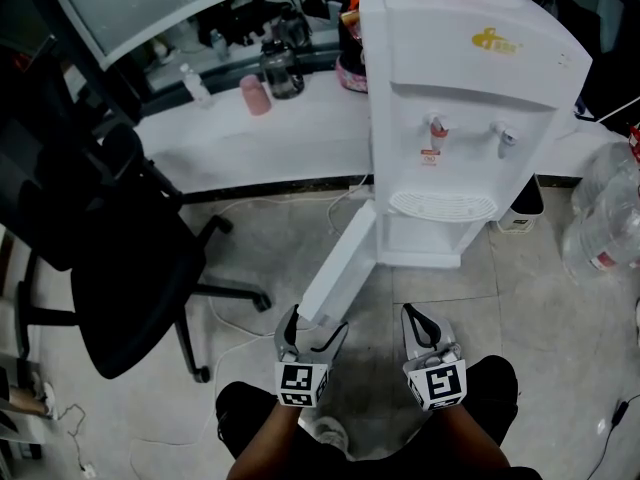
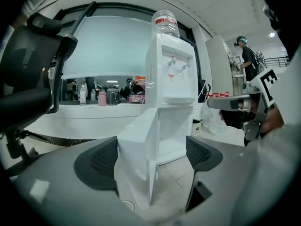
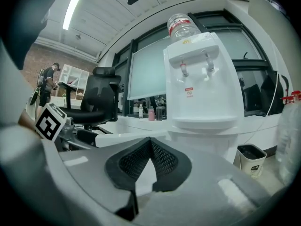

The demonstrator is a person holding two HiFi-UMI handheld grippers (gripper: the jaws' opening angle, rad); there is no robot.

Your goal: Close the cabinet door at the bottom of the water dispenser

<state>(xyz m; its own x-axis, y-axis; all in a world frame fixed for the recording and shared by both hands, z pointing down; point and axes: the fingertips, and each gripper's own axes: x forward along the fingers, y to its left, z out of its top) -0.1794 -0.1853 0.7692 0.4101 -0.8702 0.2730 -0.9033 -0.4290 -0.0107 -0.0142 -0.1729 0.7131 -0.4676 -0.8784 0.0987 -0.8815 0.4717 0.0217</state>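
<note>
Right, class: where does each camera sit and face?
Head view: on the person's head, steeply down at the tall white plastic water dispenser, left hand-held gripper and right hand-held gripper.
Left gripper view: rides that hand-held gripper, facing the edge of the open white cabinet door between parted jaws.
Right gripper view: likewise, over shut jaws, facing the dispenser.
All show the dispenser.

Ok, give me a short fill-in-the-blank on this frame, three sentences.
1. The cabinet door at the bottom of the water dispenser stands ___.
2. The left gripper has its jaws ___, with the door's free edge between them.
3. The right gripper has its jaws ___, with nothing in them.
Missing words: open; apart; together.
</note>
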